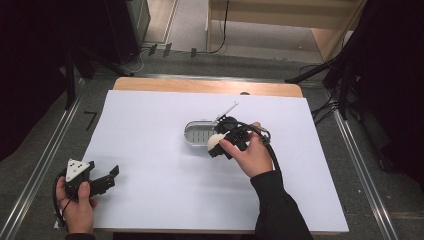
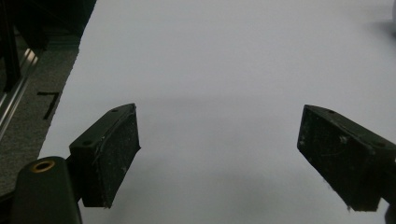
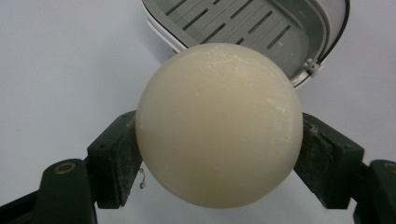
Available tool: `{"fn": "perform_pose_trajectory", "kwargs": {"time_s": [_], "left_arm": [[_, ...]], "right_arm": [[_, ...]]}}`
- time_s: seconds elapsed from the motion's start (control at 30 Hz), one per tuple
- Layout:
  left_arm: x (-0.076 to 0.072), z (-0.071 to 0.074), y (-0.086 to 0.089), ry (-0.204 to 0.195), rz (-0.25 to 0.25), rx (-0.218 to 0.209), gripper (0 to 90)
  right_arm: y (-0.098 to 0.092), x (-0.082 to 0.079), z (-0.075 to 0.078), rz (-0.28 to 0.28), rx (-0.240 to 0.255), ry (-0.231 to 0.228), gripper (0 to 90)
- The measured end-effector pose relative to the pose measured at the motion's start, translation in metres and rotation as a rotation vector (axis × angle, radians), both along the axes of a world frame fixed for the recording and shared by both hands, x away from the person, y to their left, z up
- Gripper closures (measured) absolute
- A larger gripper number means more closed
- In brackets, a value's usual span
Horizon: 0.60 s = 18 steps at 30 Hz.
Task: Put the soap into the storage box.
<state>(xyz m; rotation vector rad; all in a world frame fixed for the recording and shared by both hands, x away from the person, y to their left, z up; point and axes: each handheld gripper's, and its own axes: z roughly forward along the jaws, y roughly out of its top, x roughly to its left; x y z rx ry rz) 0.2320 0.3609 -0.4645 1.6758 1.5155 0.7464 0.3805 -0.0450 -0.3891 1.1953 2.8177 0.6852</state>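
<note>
- Gripping a cream-white ball [image 3: 218, 123] between its two black jaws, the right gripper [image 1: 218, 144] hangs at the near right rim of a small grey slotted tray [image 1: 197, 133] near the middle of the white table sheet [image 1: 150, 150]; the jaws stand about a ball's width apart, one pad pressed to each side of it.
- From the right gripper view, the ball covers the tray's near edge, and the tray's far side is cut off by the top of the frame; slots run across the tray floor, and a thin dark line follows its pale rim.
- No brand, label or print can be read on the ball or the tray.
- A slim white stick-like piece [image 1: 226, 112] slants up behind the tray in the high view; what it is cannot be made out.
- The left gripper [image 1: 111, 176] rests low at the sheet's near left corner, well apart from the tray, jaws spread wide with nothing between them; its own view shows bare sheet between the pads [image 2: 114, 158].
- A black mark shaped like a "7" [image 2: 48, 102] lies on the grey floor just beyond the sheet's left edge.
- The right jaw's tip is cut off at the frame edge in the left gripper view.
</note>
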Motion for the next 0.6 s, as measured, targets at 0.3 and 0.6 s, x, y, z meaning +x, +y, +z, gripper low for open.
{"fn": "perform_pose_trajectory", "kwargs": {"time_s": [0.3, 0.6], "left_arm": [[0.0, 0.0, 0.0, 0.0, 0.001, 0.0, 13.9], [0.0, 0.0, 0.0, -0.002, 0.001, -0.001, 13.9]], "right_arm": [[0.014, 0.008, 0.002, 0.002, 0.006, 0.004, 23.6], [0.024, 0.016, 0.005, -0.003, 0.002, -0.001, 23.6]]}}
